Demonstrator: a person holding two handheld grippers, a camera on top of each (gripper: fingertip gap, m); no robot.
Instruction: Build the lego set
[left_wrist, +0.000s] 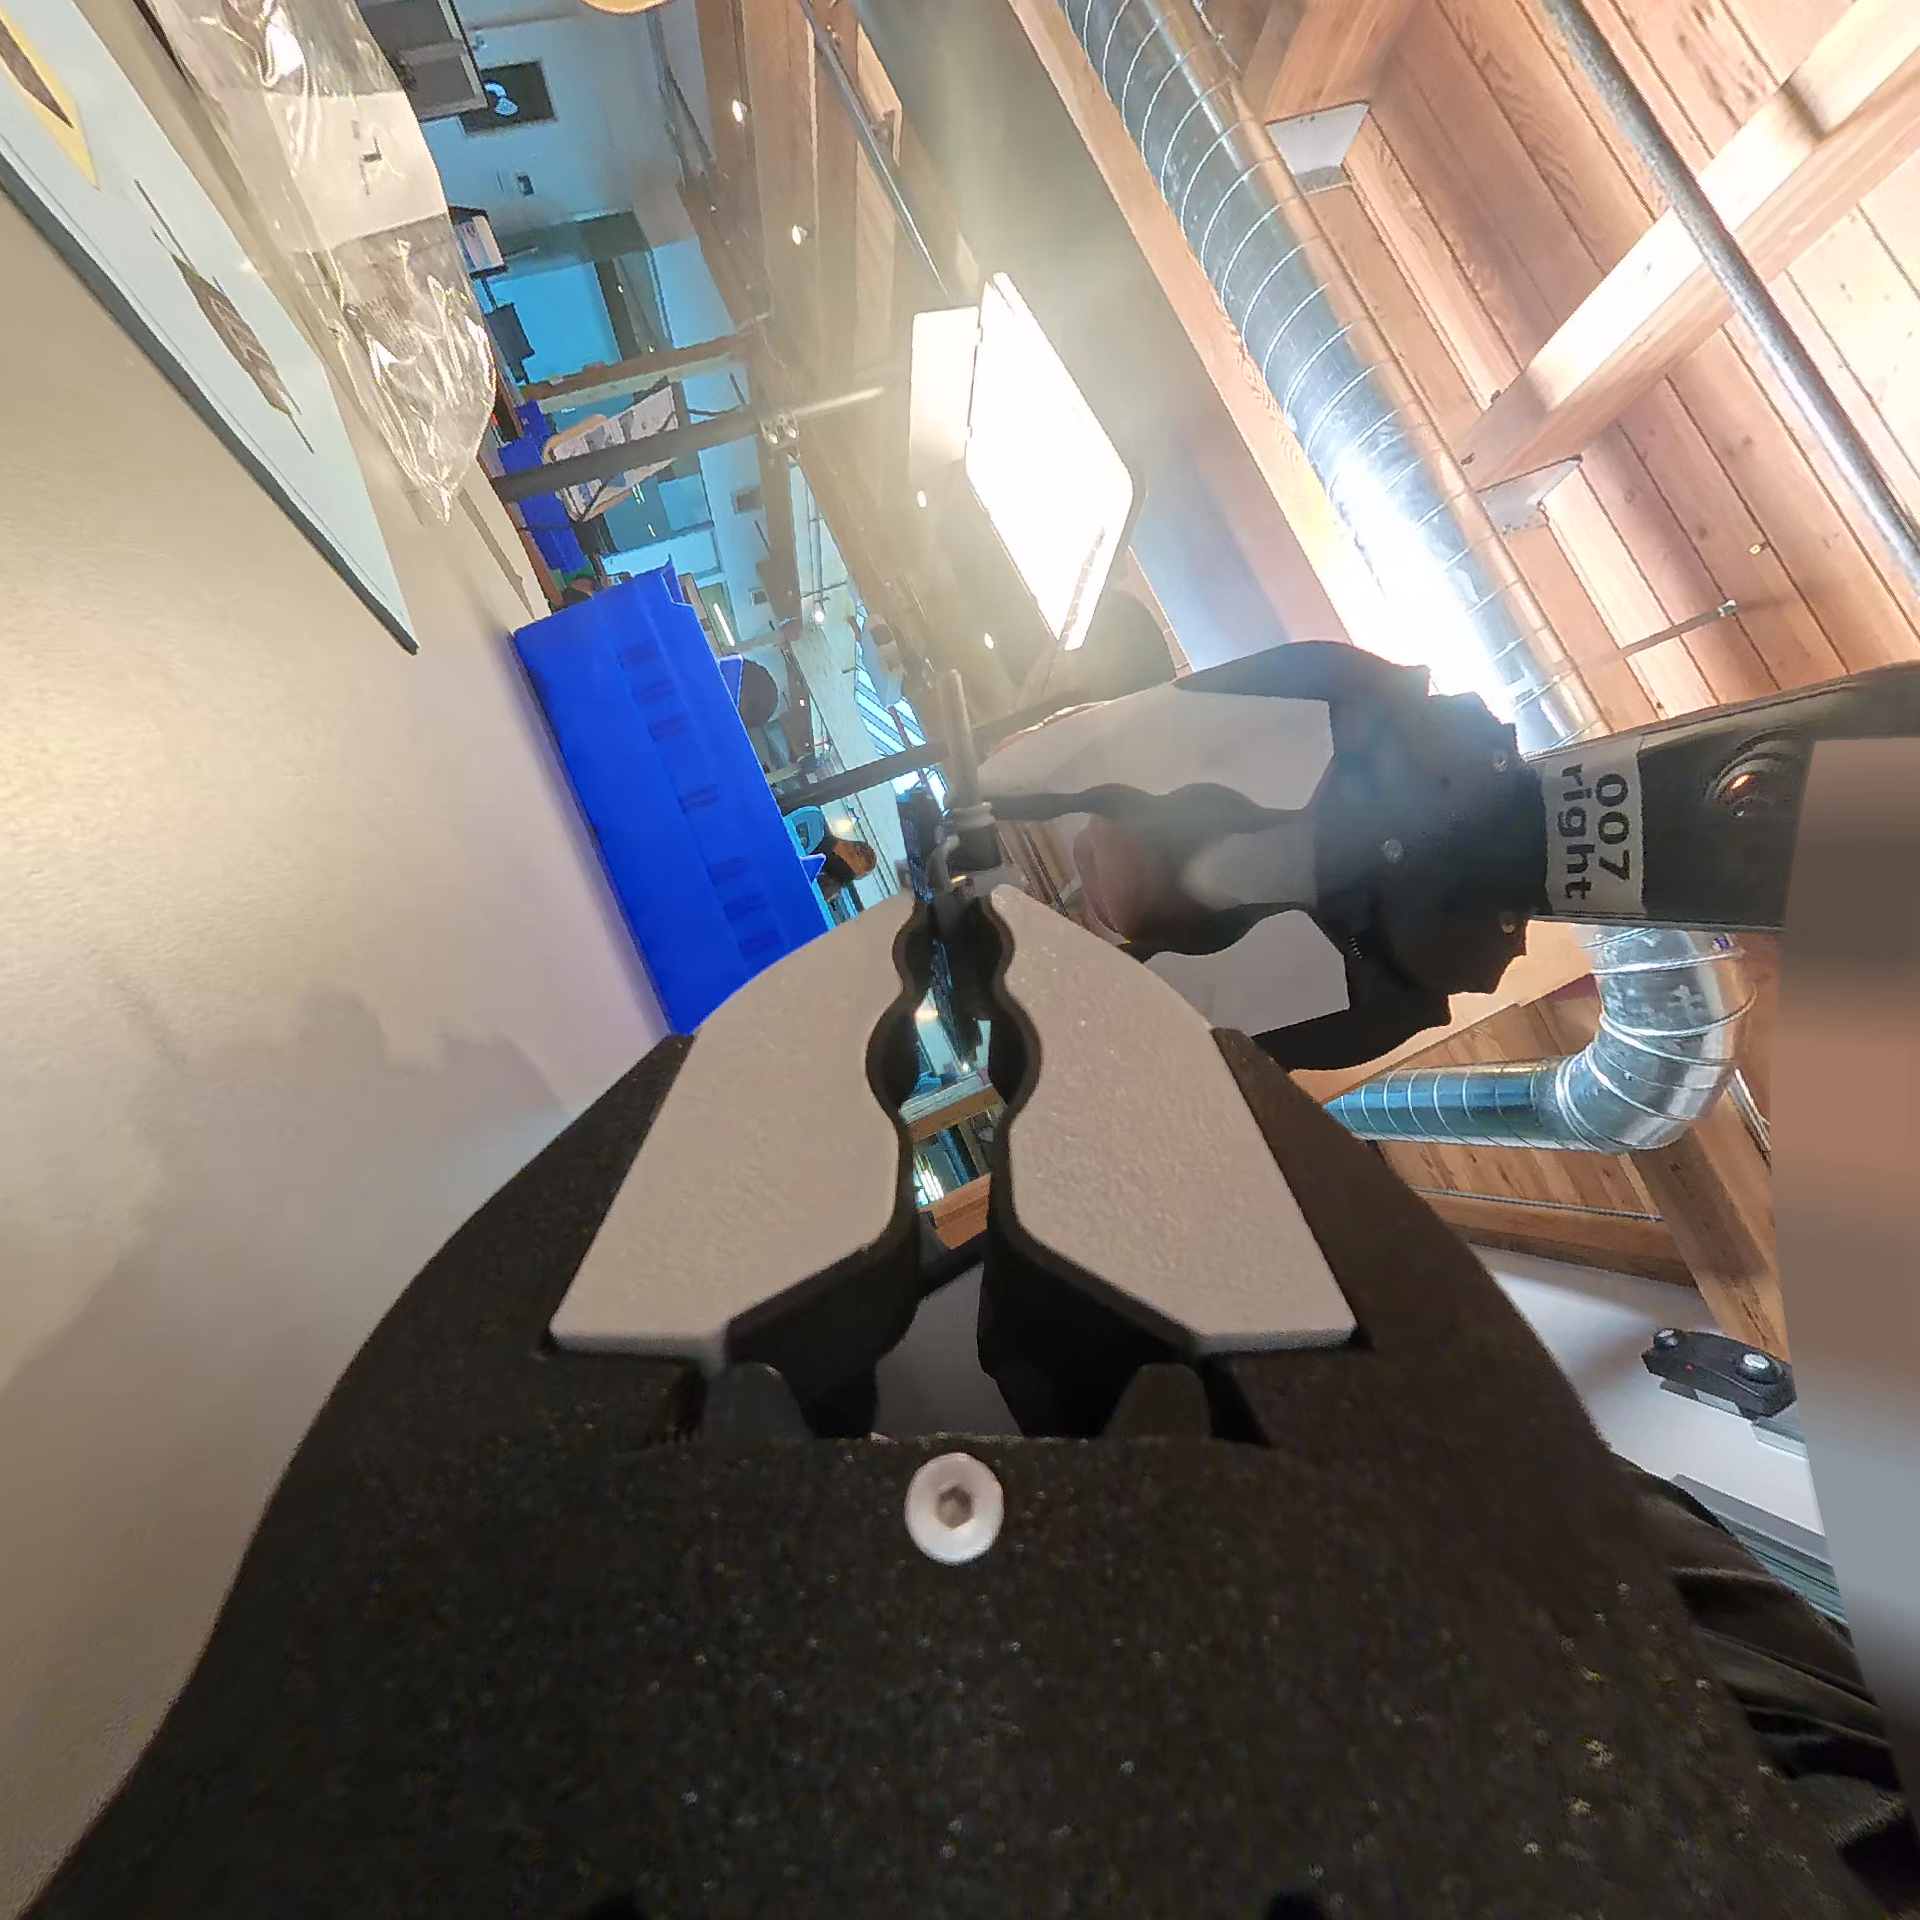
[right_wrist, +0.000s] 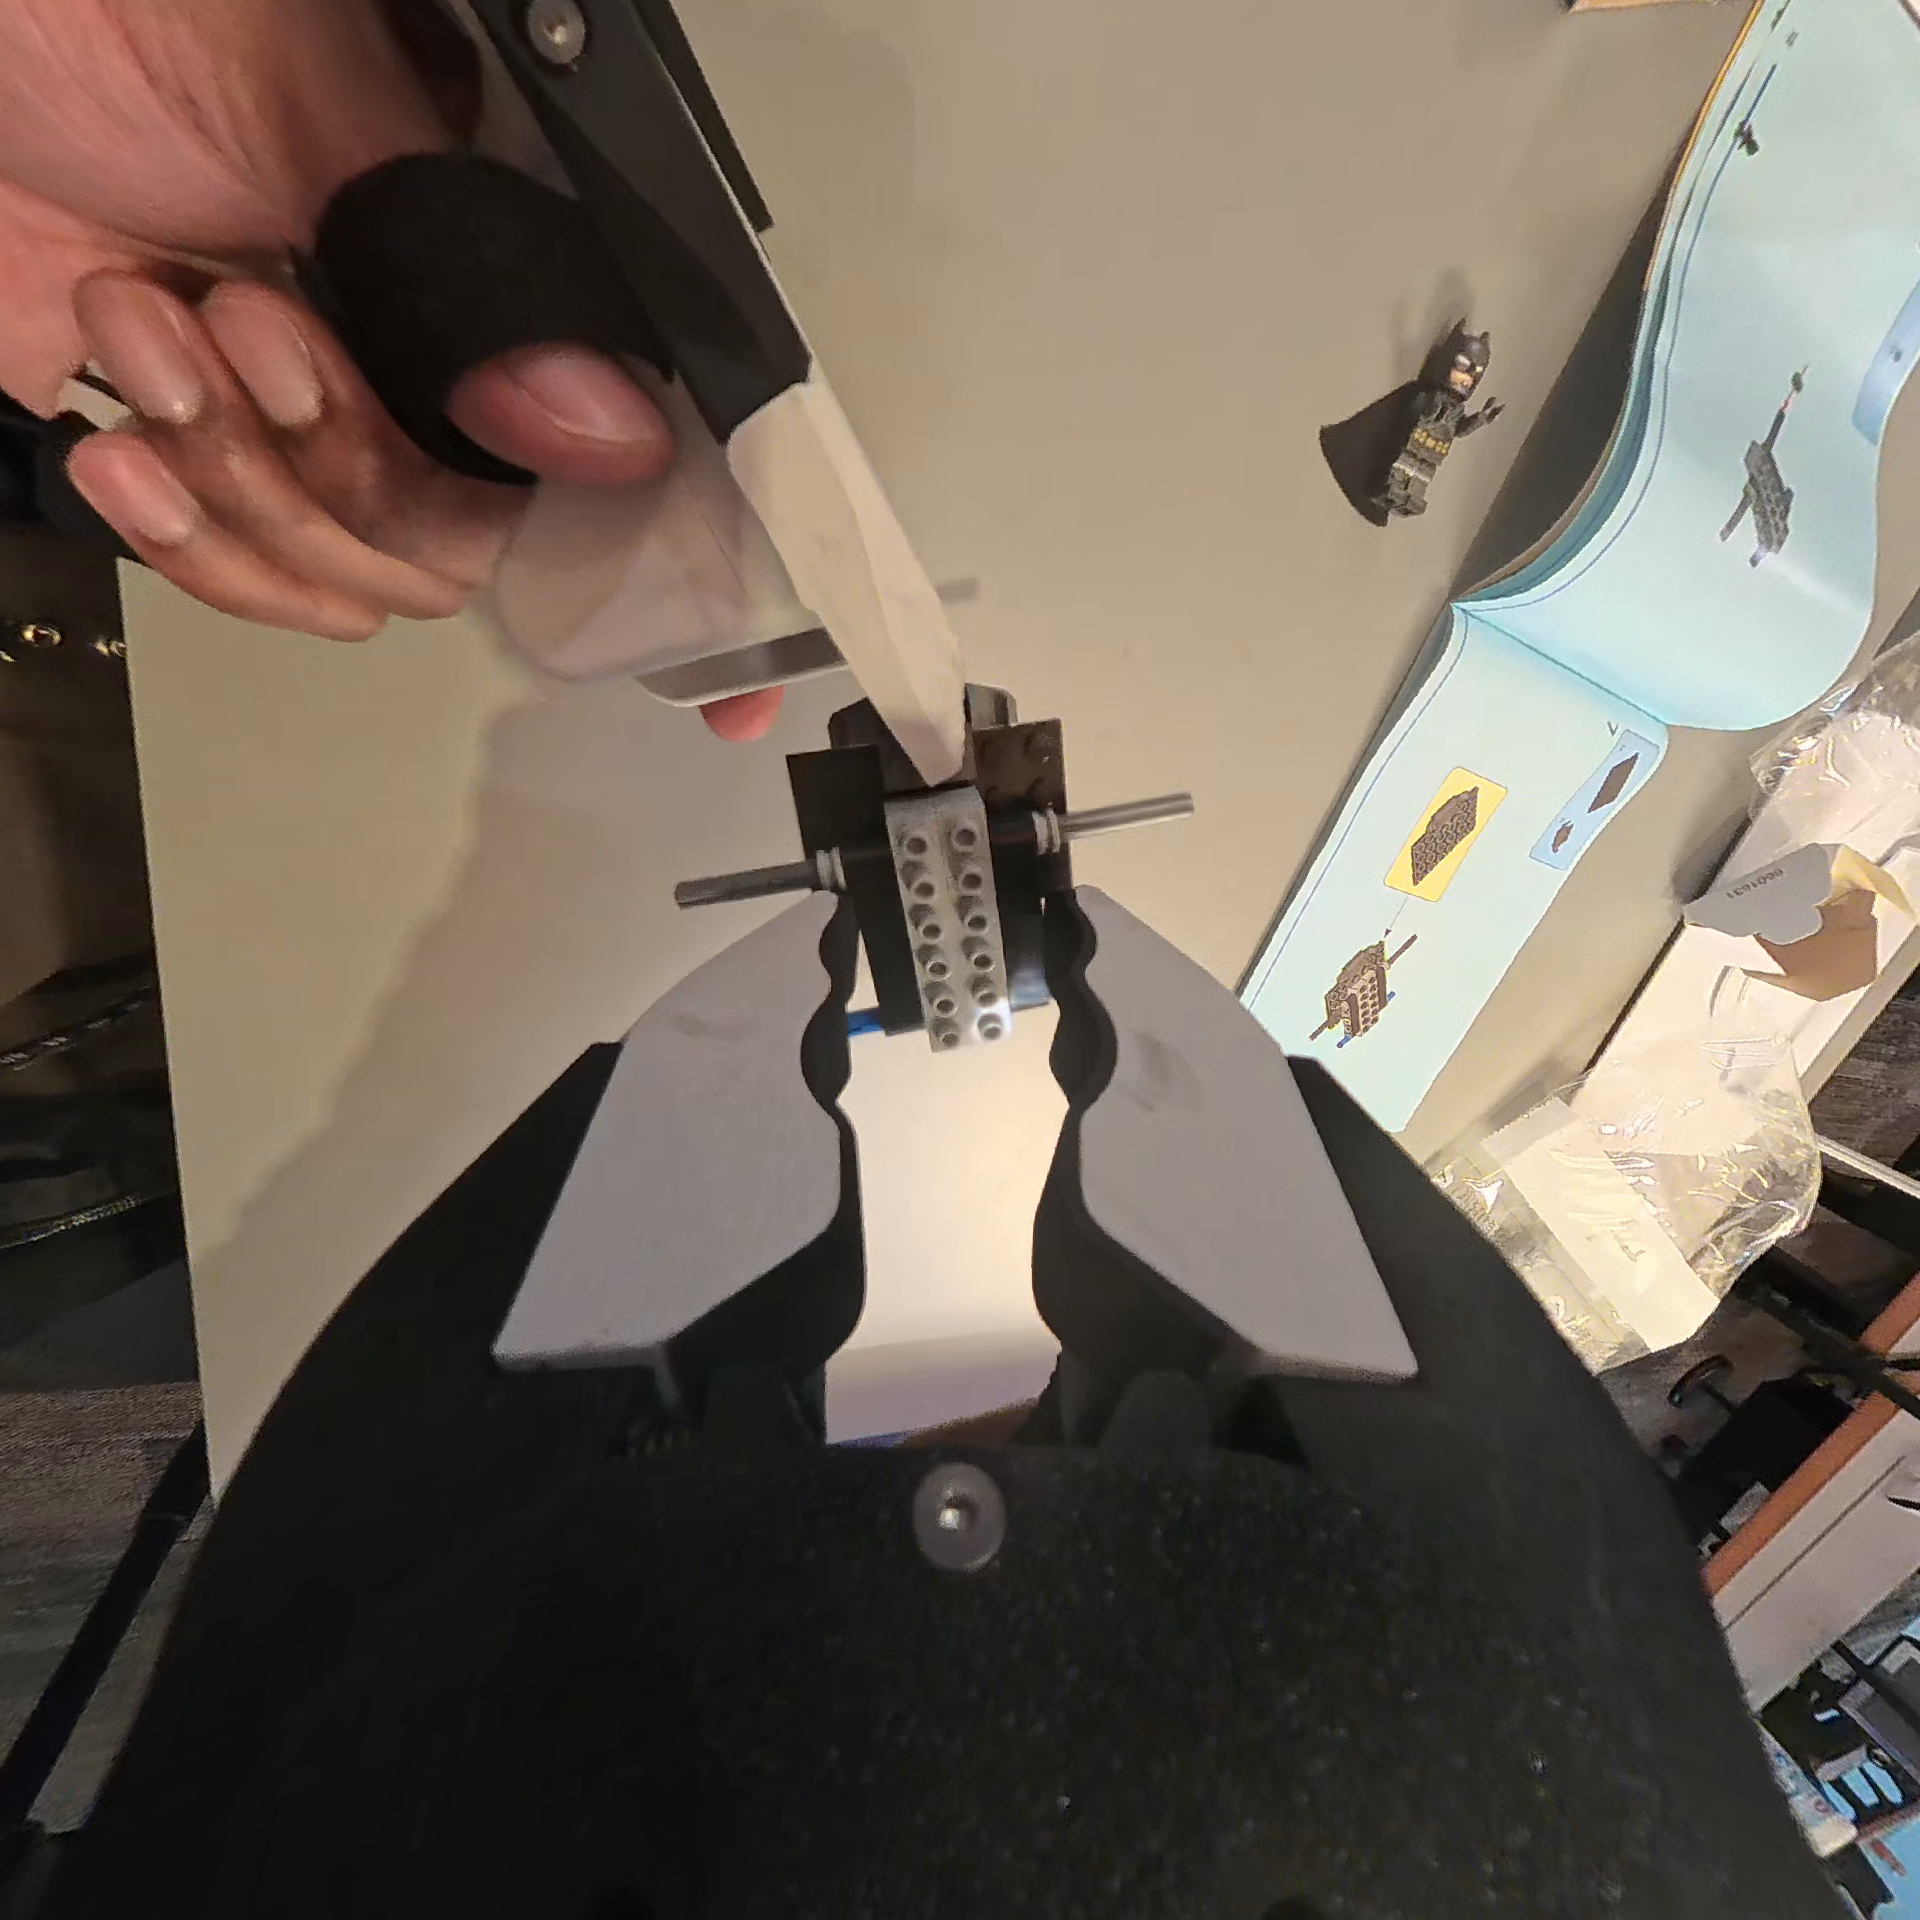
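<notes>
My right gripper (right_wrist: 951, 935) is shut on a small brick assembly (right_wrist: 948, 925): black plates around a light grey studded brick, with a grey axle (right_wrist: 1132, 816) through it, held above the white table (right_wrist: 1091, 312). My left gripper (left_wrist: 951, 904) is nearly closed on a thin dark brown plate (right_wrist: 1023, 769), seen edge-on between its tips in the left wrist view. In the right wrist view the left gripper (right_wrist: 928, 758) comes in from the upper left and touches the far end of the assembly. The right gripper (left_wrist: 1049, 831) and the axle (left_wrist: 961, 738) also show in the left wrist view.
A caped black minifigure (right_wrist: 1434, 436) lies on the table to the right. An open light blue instruction booklet (right_wrist: 1558, 727) and clear plastic bags (right_wrist: 1662, 1164) lie further right. A blue bin (left_wrist: 665, 790) stands at the table's far side. A hand (right_wrist: 260, 312) holds the left gripper. Less than 4 cm separates the two grippers' tips.
</notes>
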